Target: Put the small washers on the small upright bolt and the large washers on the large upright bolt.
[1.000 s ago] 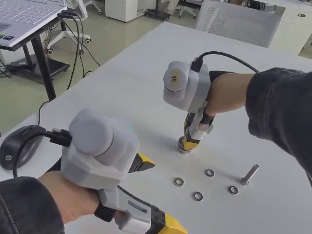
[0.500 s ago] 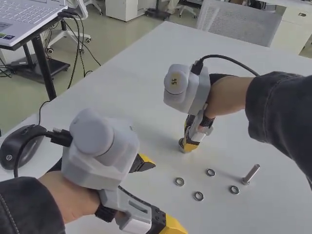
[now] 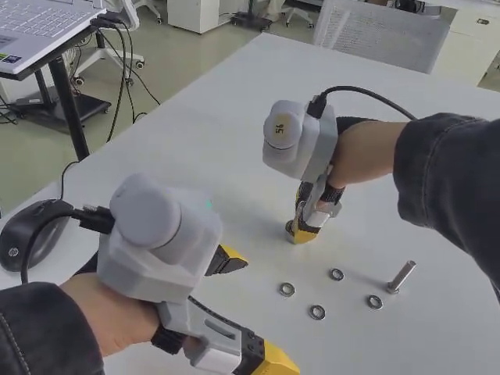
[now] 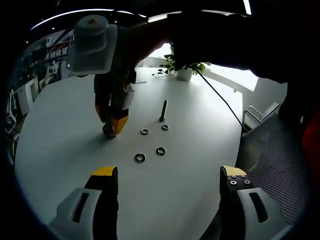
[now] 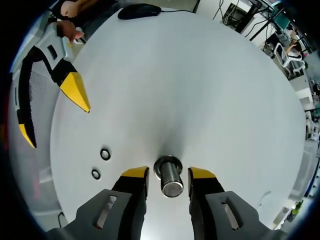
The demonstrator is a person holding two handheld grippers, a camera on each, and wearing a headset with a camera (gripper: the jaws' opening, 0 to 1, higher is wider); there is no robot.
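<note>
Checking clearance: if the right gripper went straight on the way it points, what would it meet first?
Probably the table at the foot of the large bolt, which stands between the jaws of the right gripper; the remaining gap is unclear.

4 washers (image 3: 316,312) are counted, loose in the lower right of the head view. 2 bolts are spotted, 1 slim bolt (image 3: 401,277) right of them and 1 fat bolt (image 5: 170,181) bottom centre of the right gripper view. 1 laptop (image 3: 39,27) is seen upper left, 1 mouse (image 3: 27,234) at the left edge.
</note>
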